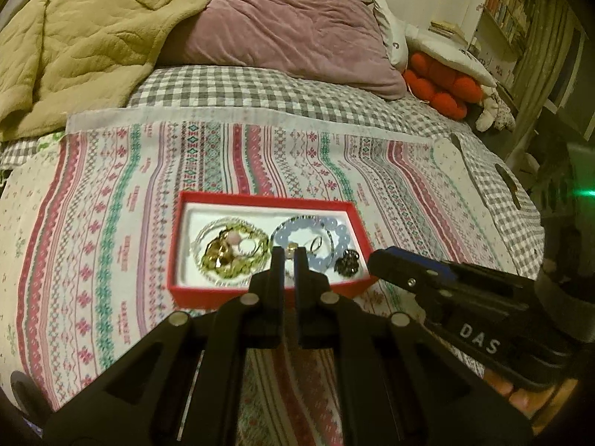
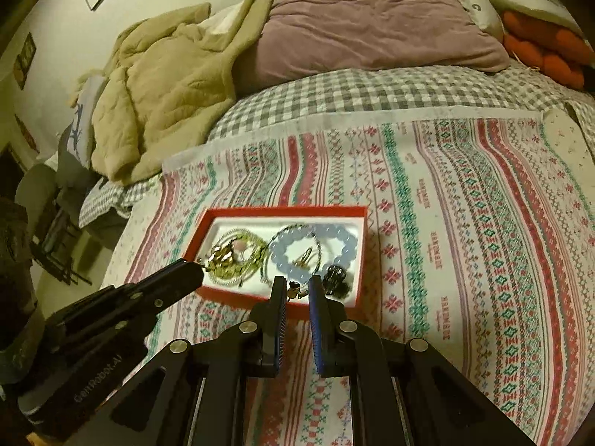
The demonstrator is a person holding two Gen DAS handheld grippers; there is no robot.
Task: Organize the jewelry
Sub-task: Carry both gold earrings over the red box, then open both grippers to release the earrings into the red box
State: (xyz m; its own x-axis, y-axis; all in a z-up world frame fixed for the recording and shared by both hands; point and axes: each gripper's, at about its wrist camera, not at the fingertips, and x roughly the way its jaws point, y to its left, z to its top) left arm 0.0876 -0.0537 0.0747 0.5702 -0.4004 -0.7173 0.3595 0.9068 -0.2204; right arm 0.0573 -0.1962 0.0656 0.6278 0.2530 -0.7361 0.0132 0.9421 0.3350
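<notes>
A red jewelry box [image 1: 260,290] [image 2: 223,297] lies on the patterned cloth. Inside are a gold and clear bead tangle [image 1: 227,249] [image 2: 230,260], a pale blue bead bracelet [image 1: 334,238] [image 2: 334,238], a gold ring [image 2: 303,258] and a dark piece [image 1: 346,262] [image 2: 334,278]. My left gripper [image 1: 289,252] hovers over the box's near side, jaws slightly apart, with a small gold piece [image 1: 290,247] showing between the tips; whether it is gripped is unclear. My right gripper [image 2: 297,284] is open over the box's near edge, with a small dark-and-gold charm [image 2: 294,290] seen between its fingers.
The striped patterned cloth [image 1: 111,223] [image 2: 465,223] covers a checked bedsheet [image 1: 260,89]. A beige quilt [image 1: 74,44], a mauve pillow [image 1: 290,26] and a red plush [image 1: 442,85] lie at the back. A white earring card [image 1: 450,160] lies at the far right.
</notes>
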